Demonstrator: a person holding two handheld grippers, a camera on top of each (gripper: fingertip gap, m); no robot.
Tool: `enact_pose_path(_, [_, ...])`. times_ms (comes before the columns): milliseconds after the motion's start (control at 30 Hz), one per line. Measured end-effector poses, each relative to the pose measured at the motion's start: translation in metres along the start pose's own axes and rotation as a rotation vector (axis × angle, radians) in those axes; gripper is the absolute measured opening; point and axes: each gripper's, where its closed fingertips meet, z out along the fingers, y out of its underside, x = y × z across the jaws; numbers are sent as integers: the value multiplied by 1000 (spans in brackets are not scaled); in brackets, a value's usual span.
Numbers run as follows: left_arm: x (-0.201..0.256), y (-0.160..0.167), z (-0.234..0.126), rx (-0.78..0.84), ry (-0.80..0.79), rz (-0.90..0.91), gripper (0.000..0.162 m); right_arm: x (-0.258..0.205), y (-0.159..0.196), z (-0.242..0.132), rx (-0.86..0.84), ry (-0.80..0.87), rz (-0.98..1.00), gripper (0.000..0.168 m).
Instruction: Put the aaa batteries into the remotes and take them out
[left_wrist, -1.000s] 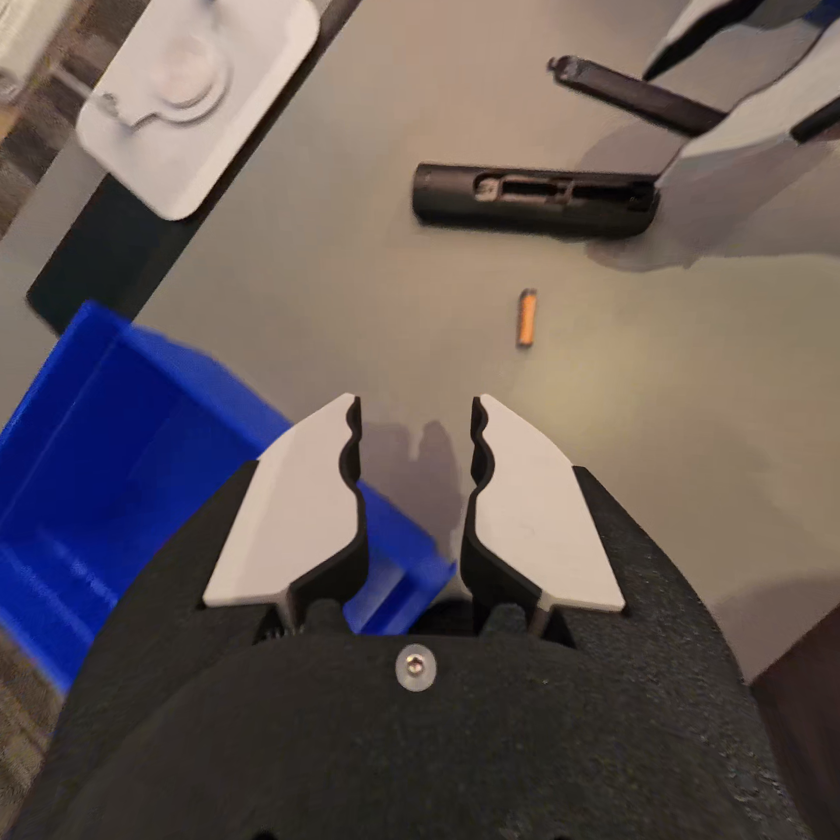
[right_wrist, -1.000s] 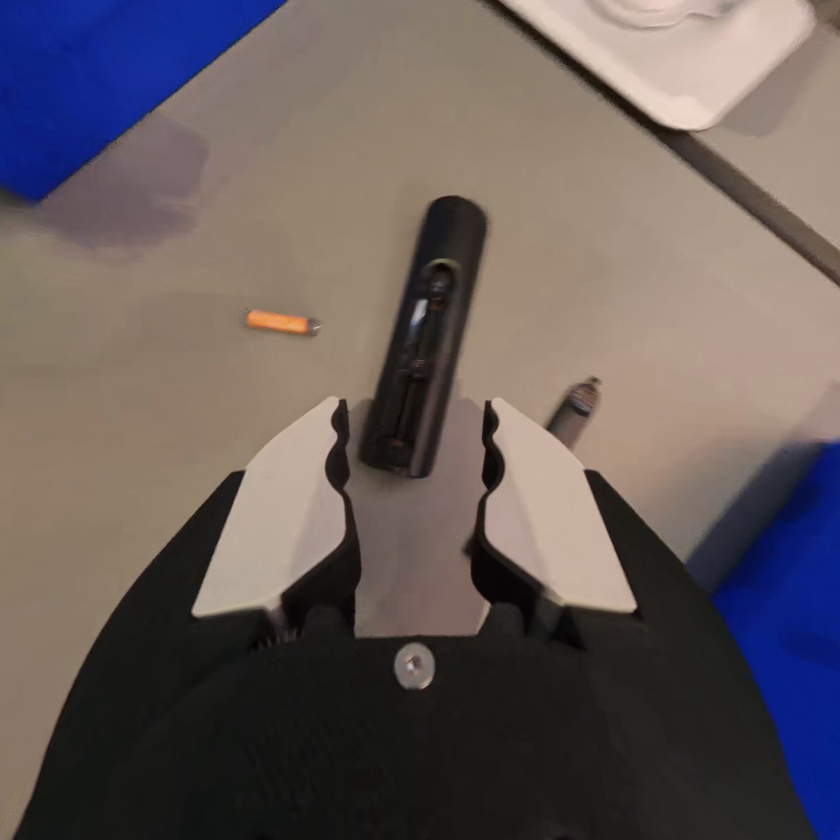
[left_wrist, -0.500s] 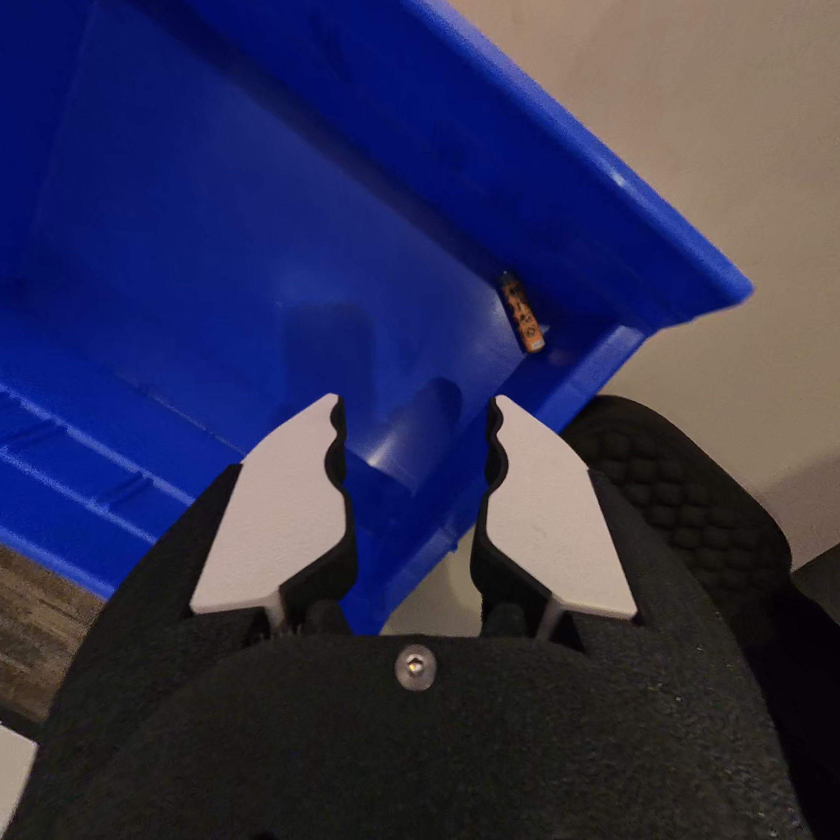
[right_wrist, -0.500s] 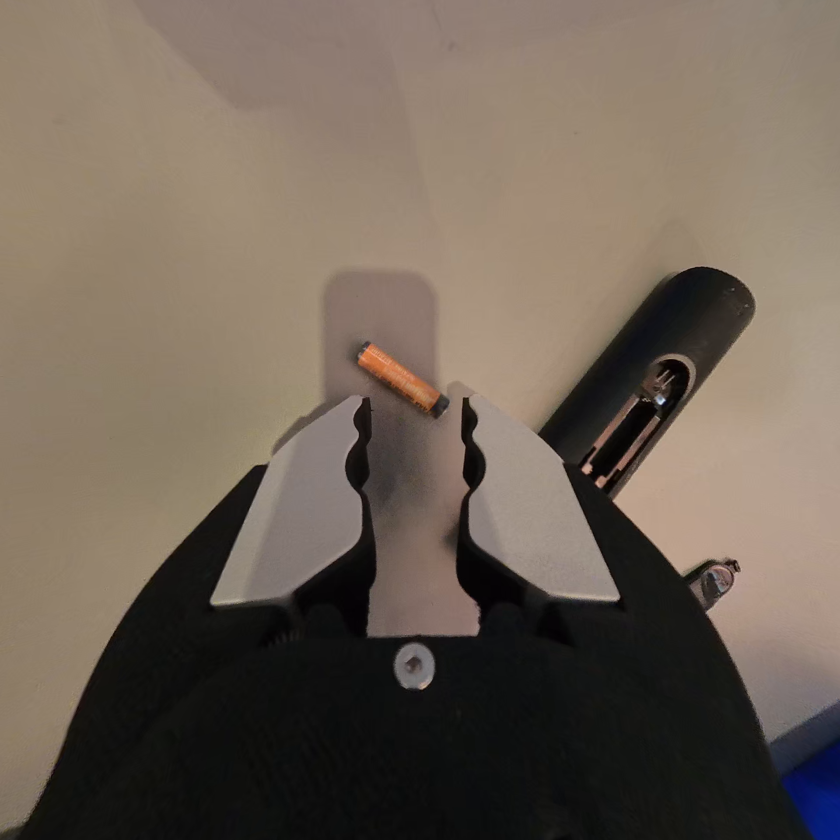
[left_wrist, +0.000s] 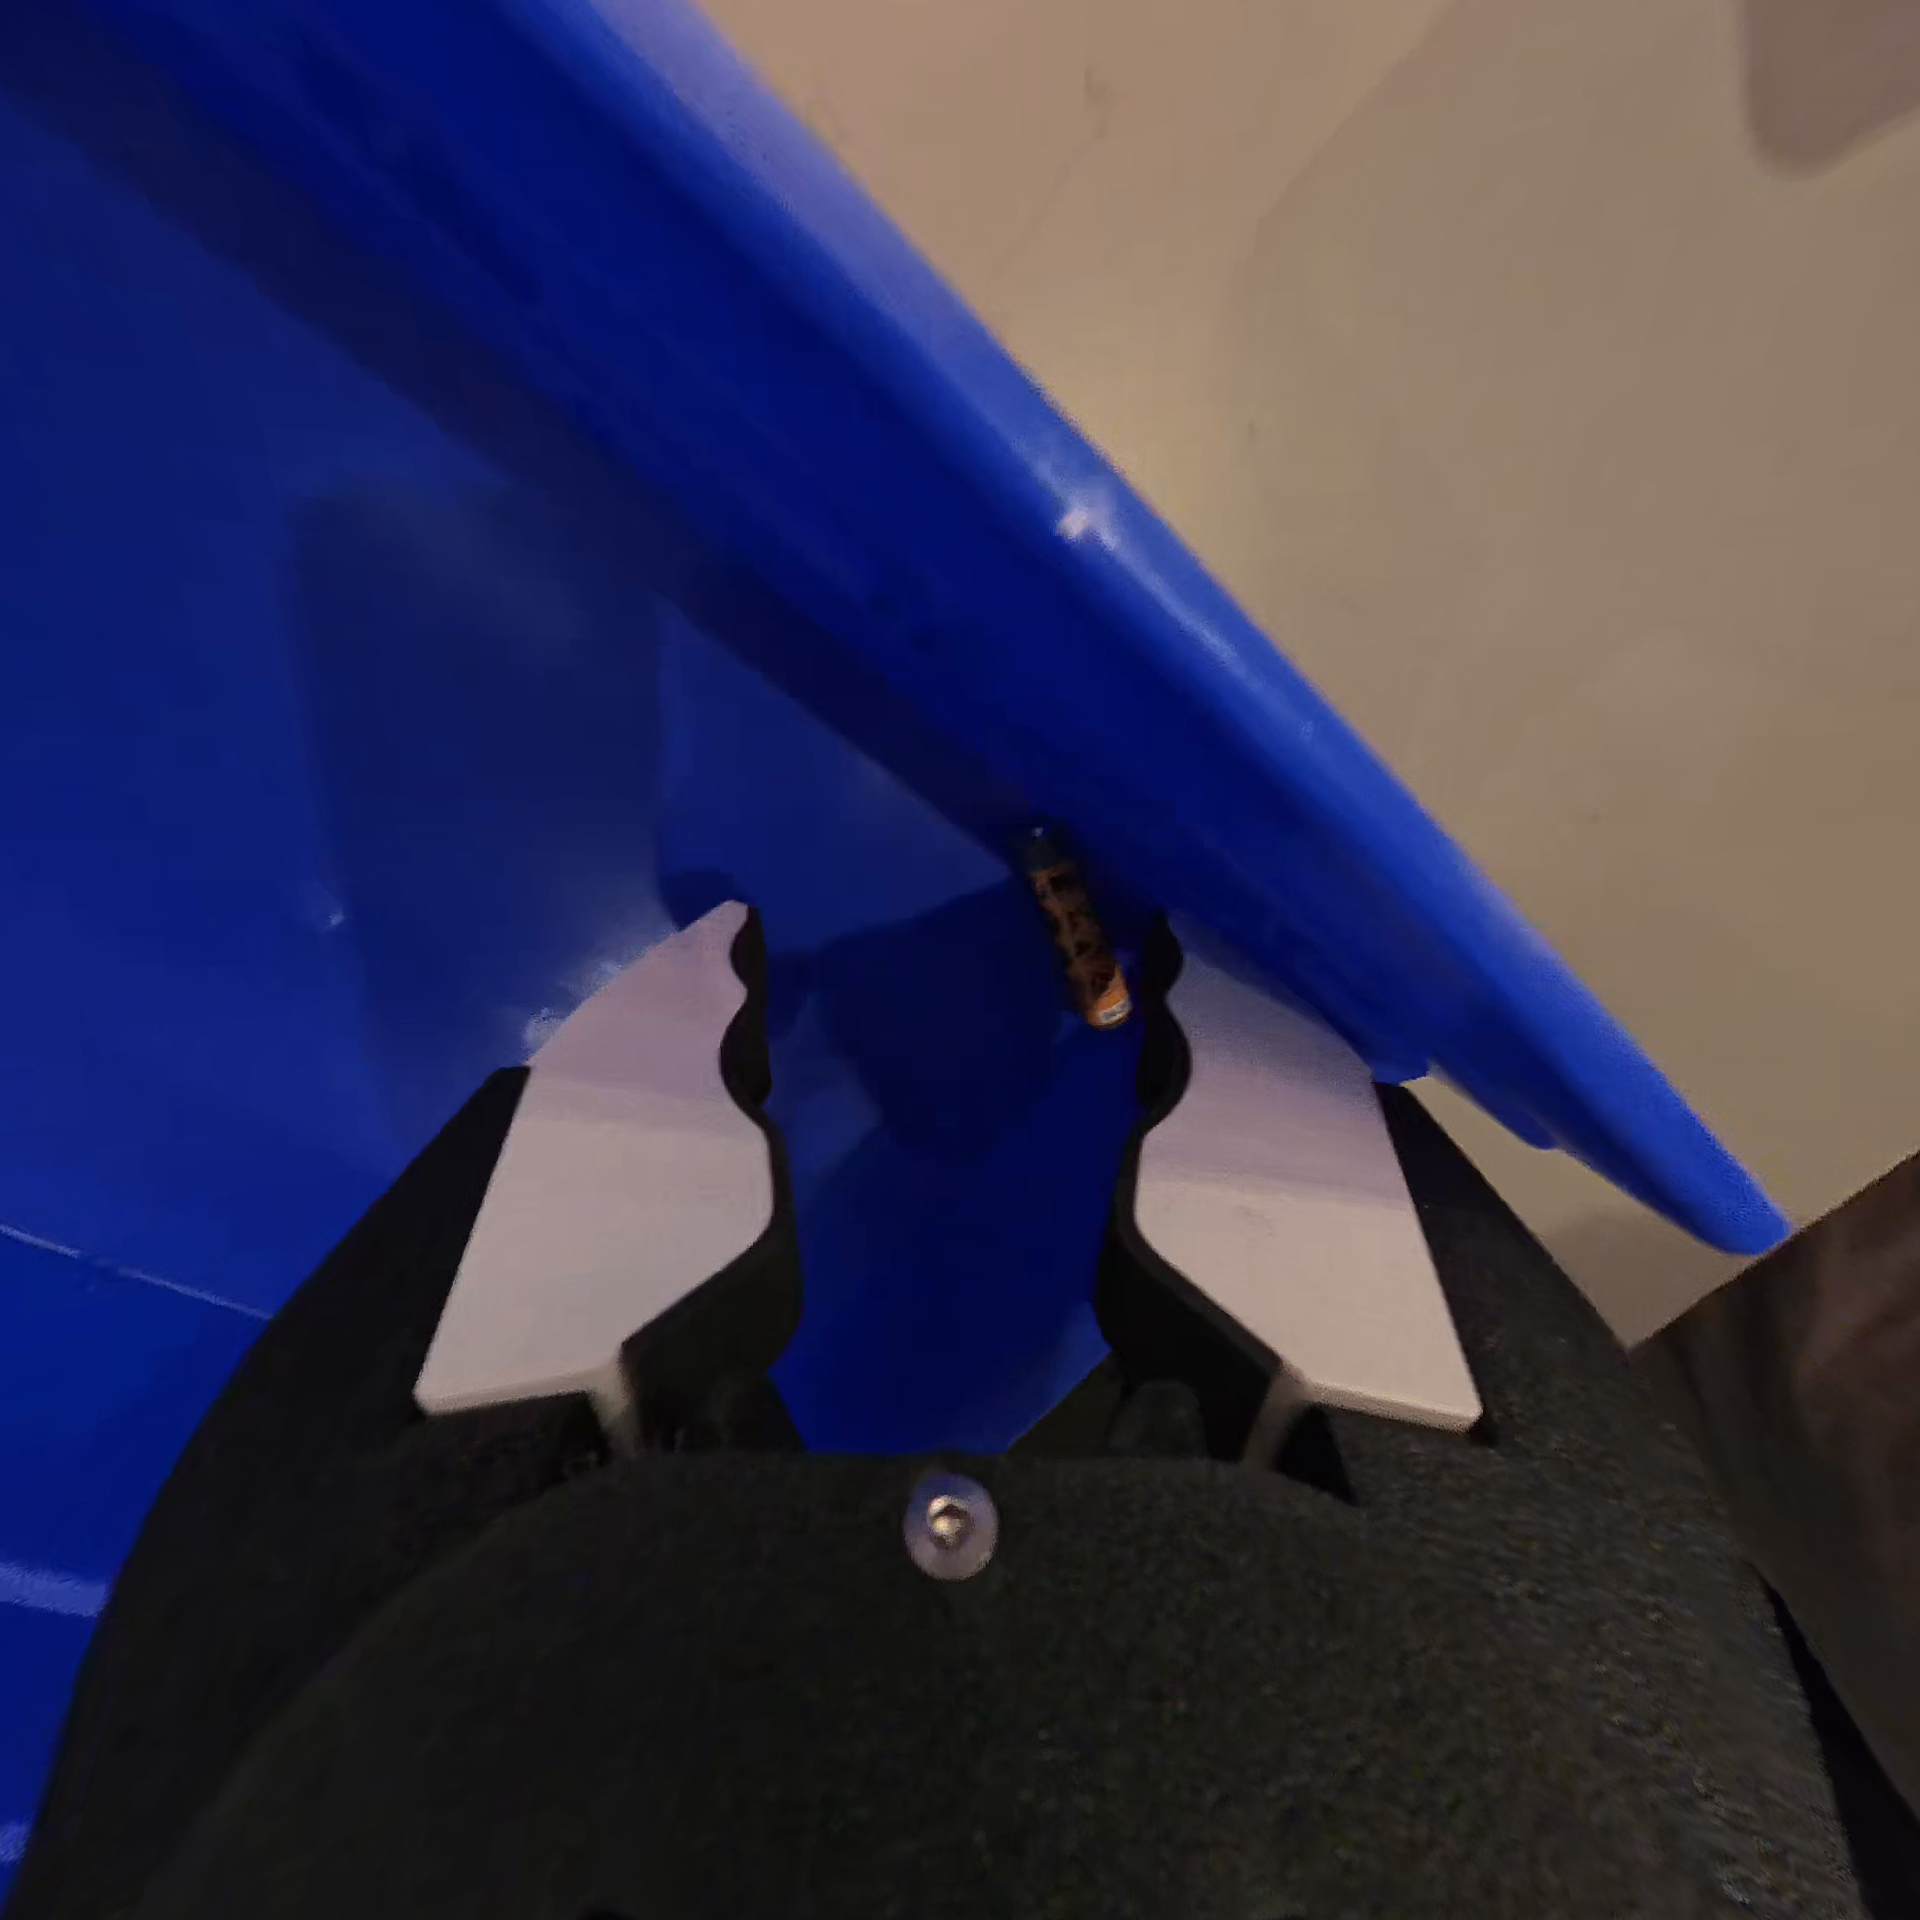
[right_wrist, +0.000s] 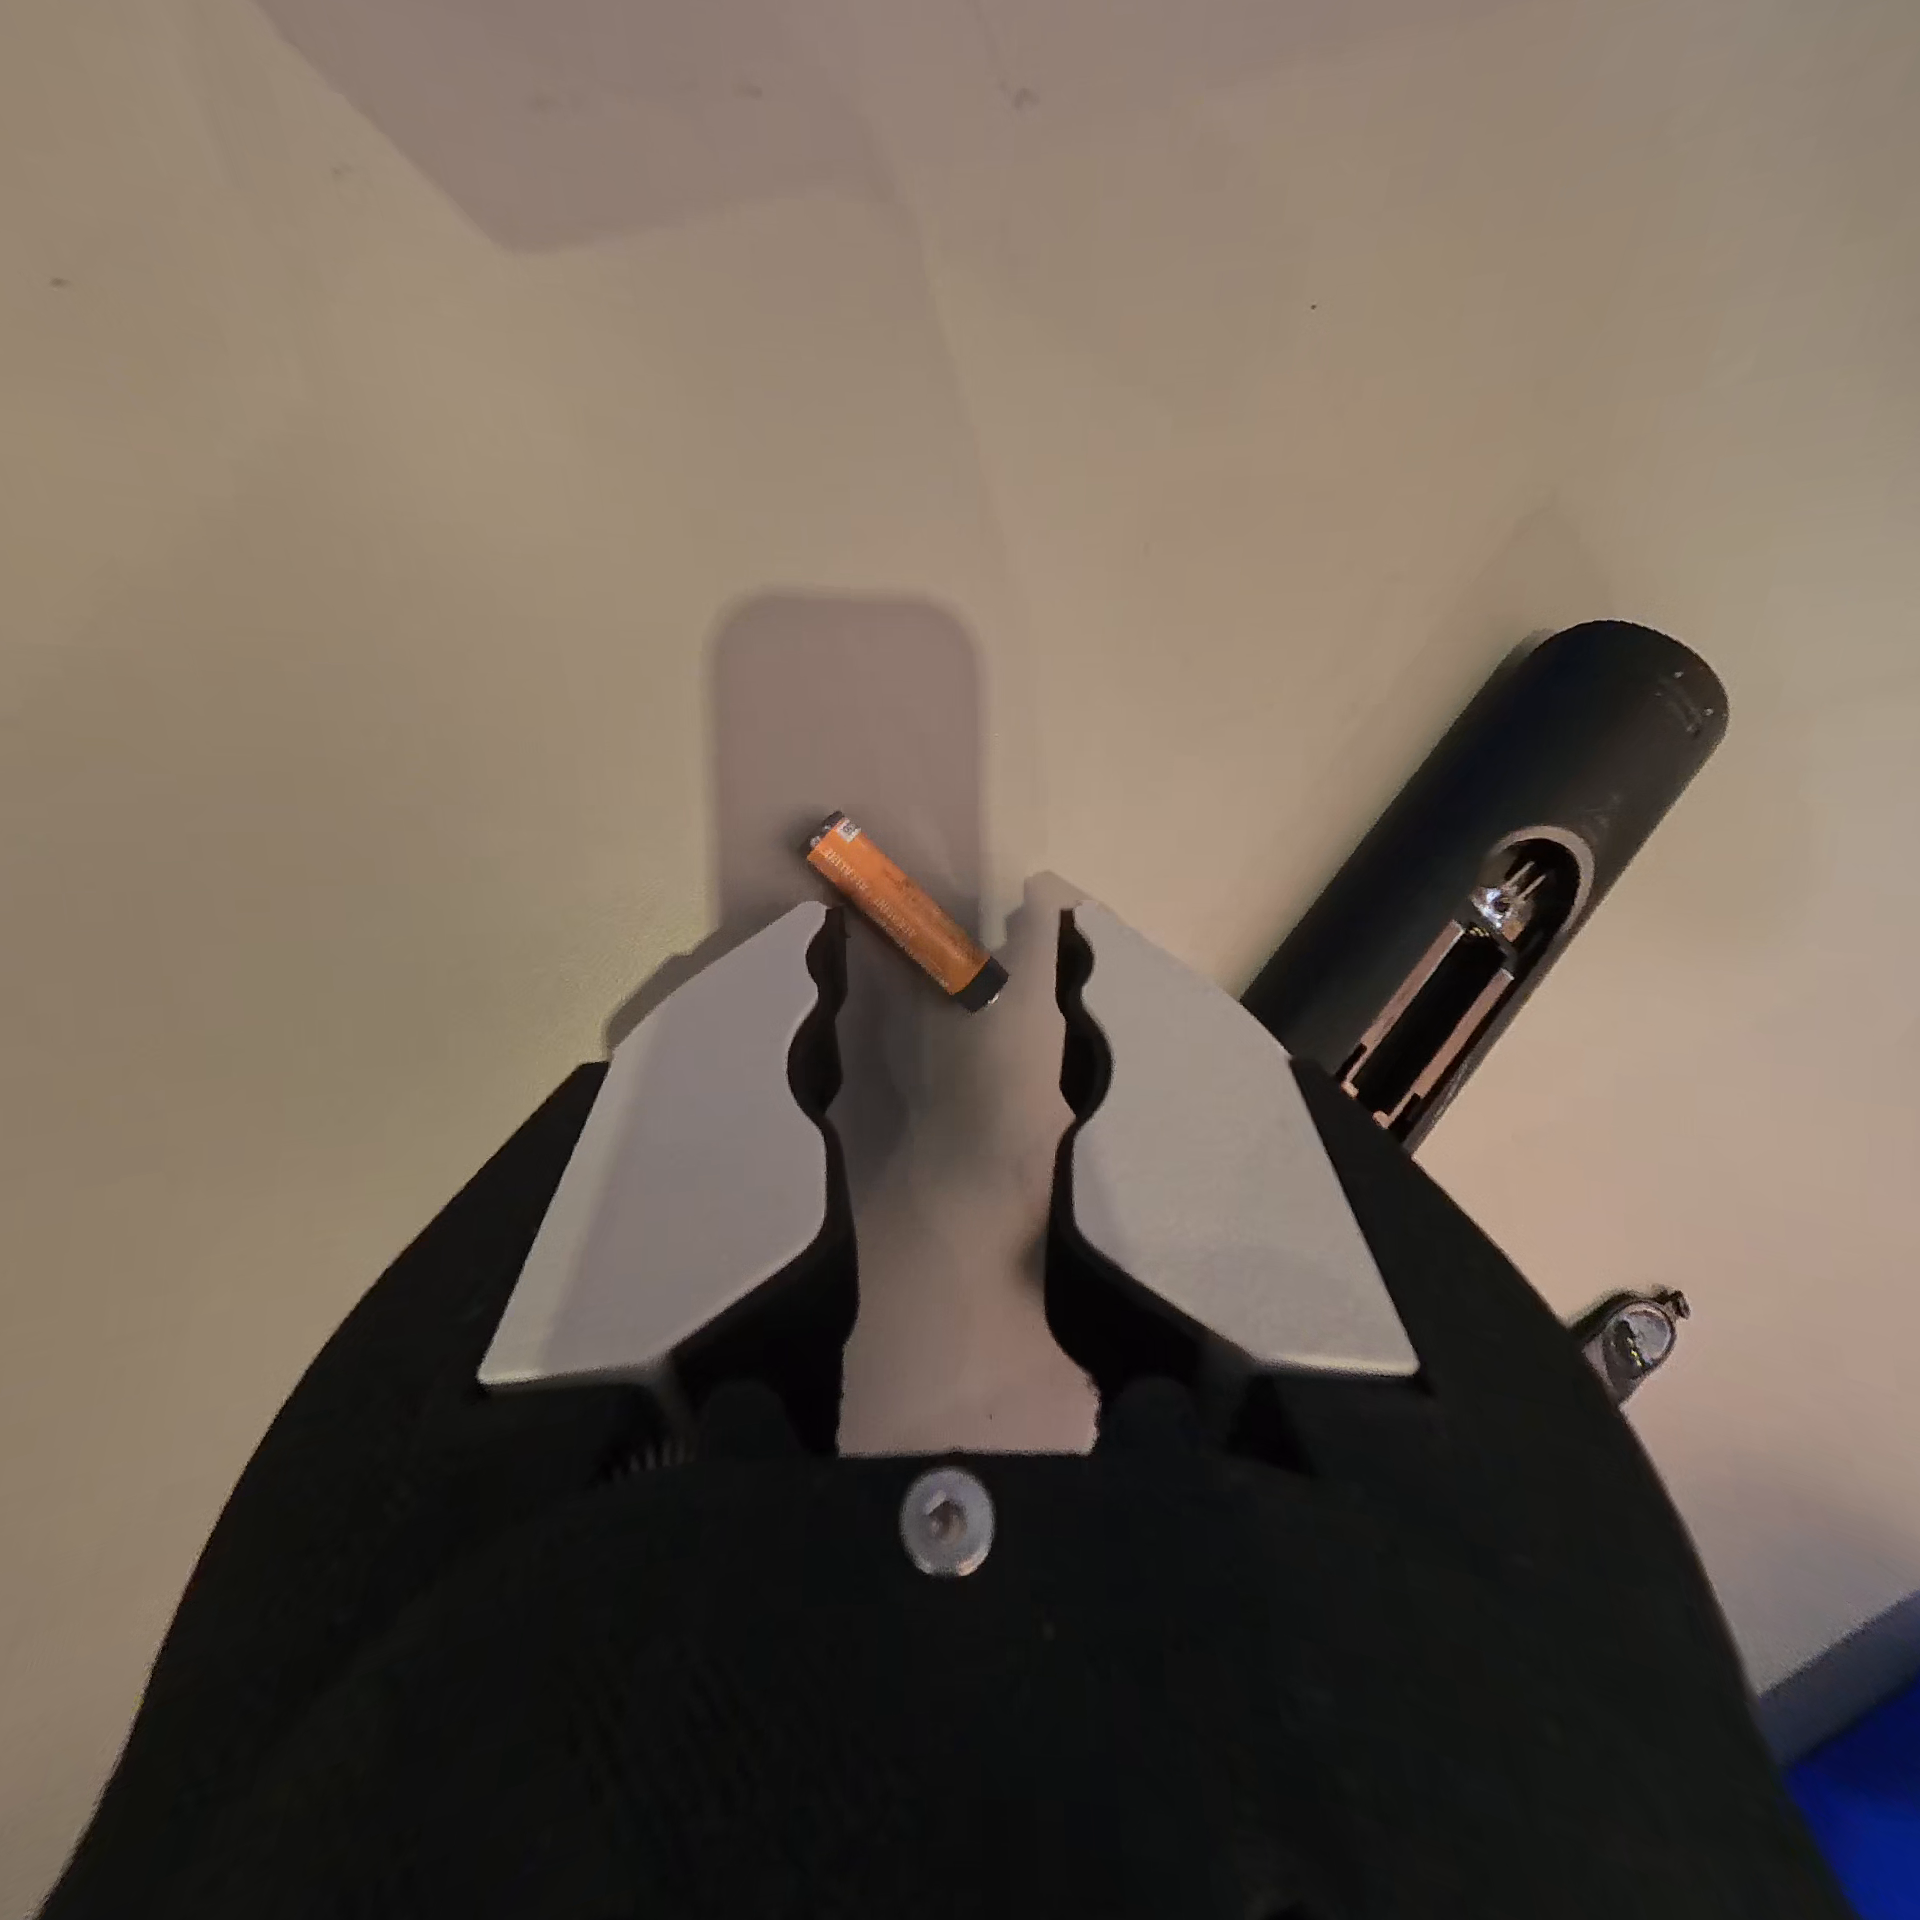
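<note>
Beige tabletop (right_wrist: 416, 623), blue bin (left_wrist: 520, 520)

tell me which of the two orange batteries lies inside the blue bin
The battery before the left hand-held gripper, against the bin's wall; the other battery lies on the table.

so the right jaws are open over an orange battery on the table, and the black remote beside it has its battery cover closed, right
Not quite. The right gripper is open over the orange AAA battery on the beige table, but the black cylindrical remote beside it has its battery compartment open, with the metal contacts showing. The right wrist view shows this.
</note>
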Motion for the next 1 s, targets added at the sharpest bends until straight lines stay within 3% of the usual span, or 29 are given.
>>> enact_pose_path(167, [-9,-4,0,2,-69,-11,61,2,3,-2,-18,21,-21,41])
enact_pose_path(400, [-11,-4,5,-81,-44,-6,66,4,5,-4,-28,31,-21,41])
enact_pose_path(500, [-20,-1,6,-131,-141,39,55,4,7,-4,-30,31,-17,41])
enact_pose_path(567, [-22,-1,6,-138,-171,46,60,5,7,-4,-32,32,-18,41])
enact_pose_path(733, [-32,10,0,-120,-127,-65,66,4,7,-4,-38,37,-26,41])
enact_pose_path(1000, [-13,29,-16,-64,126,-297,48,5,9,-5,-55,48,-36,41])
